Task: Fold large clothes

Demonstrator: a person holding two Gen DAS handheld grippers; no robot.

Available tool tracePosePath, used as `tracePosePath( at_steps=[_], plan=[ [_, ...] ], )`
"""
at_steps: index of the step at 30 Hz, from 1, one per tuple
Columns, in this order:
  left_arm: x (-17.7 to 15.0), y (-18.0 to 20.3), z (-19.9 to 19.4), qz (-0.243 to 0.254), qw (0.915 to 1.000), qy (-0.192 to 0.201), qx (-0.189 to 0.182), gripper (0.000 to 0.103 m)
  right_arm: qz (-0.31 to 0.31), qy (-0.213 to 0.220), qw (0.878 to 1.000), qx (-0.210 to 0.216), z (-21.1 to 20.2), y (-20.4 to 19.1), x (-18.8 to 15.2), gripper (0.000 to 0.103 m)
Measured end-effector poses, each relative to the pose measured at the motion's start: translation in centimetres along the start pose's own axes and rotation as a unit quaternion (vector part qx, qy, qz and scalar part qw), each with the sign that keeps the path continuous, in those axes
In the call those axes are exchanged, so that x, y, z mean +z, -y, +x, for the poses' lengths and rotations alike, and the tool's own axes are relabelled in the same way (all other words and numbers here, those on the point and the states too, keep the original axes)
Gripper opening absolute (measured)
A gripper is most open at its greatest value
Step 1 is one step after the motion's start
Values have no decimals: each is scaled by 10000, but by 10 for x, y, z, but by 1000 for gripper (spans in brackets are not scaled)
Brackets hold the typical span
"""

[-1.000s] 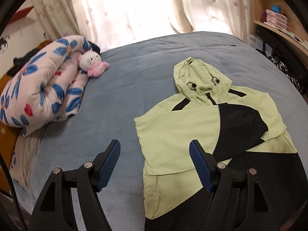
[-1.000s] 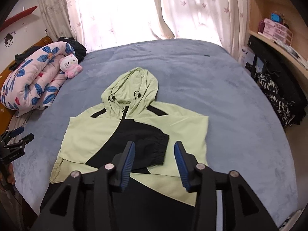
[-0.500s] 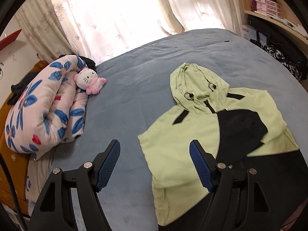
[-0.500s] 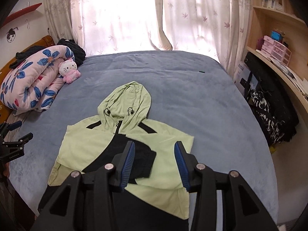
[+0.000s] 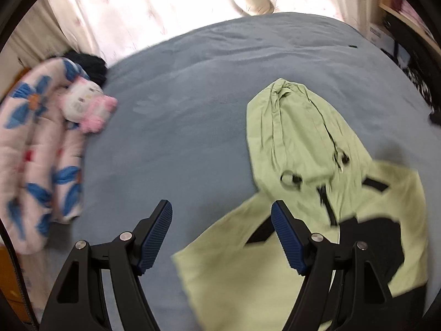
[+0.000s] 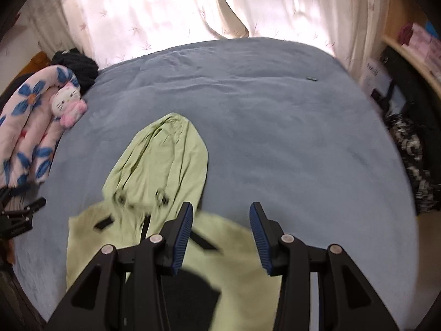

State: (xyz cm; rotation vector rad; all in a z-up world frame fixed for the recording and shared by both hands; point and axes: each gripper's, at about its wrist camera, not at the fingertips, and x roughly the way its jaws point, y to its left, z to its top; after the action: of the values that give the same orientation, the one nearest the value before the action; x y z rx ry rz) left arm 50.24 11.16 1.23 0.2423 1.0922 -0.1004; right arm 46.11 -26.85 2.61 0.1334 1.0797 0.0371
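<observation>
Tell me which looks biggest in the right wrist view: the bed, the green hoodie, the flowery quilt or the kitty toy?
1. Bed
2. Hoodie
3. Quilt, partly cut off at the edge, so its full size is unsure
4. Kitty toy

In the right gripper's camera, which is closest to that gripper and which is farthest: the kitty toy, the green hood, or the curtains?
From the right gripper:
1. Green hood, just ahead, slightly left.
2. Kitty toy, far left on the bed.
3. Curtains, behind the bed.
</observation>
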Motion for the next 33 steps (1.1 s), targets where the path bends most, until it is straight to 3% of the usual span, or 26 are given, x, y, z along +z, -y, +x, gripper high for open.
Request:
tracePosePath(
  at_steps=[6, 12, 17, 20, 22, 23, 24, 25, 26, 27, 30, 33],
  plan=[
    [42, 3, 101, -185, 9992, -292, -186, 73, 629, -282, 9945, 782, 105, 7, 23, 43],
    [67, 4, 180, -639, 9947, -440, -669, 73, 911, -405, 9857, 1355, 174, 4, 35, 43],
    [76, 10, 226, -942, 9870, -512, -1193, 73, 925, -484, 9863, 1274, 216, 2, 40, 43],
    [79, 19, 240, -919, 9865, -494, -1262, 72, 1022, -430, 9829, 1472, 226, 0, 46, 43],
    [81, 25, 241, -764, 9880, -349, -1298, 53, 988, -363, 9812, 1619, 229, -7, 49, 43],
    [81, 27, 240, -749, 9873, -291, -1372, 25, 916, -343, 9822, 1607, 230, -12, 50, 43],
    [82, 27, 240, -827, 9826, -286, -1636, 5, 720, -300, 9863, 1451, 229, -22, 51, 43],
    [83, 27, 239, -936, 9811, -264, -1671, 5, 580, -289, 9897, 1274, 229, -29, 51, 39],
    [83, 27, 237, -935, 9838, -195, -1520, 5, 377, -258, 9921, 1165, 229, -38, 51, 17],
    [83, 28, 236, -928, 9851, -162, -1440, 4, 277, -246, 9932, 1105, 227, -44, 51, 6],
    [80, 26, 222, -914, 9887, 36, -1186, 3, 101, 92, 9969, 775, 205, -51, 51, 5],
    [71, 12, 200, -1088, 9866, 176, -1200, 2, 124, 435, 9958, 802, 171, -44, 49, 4]
  ],
)
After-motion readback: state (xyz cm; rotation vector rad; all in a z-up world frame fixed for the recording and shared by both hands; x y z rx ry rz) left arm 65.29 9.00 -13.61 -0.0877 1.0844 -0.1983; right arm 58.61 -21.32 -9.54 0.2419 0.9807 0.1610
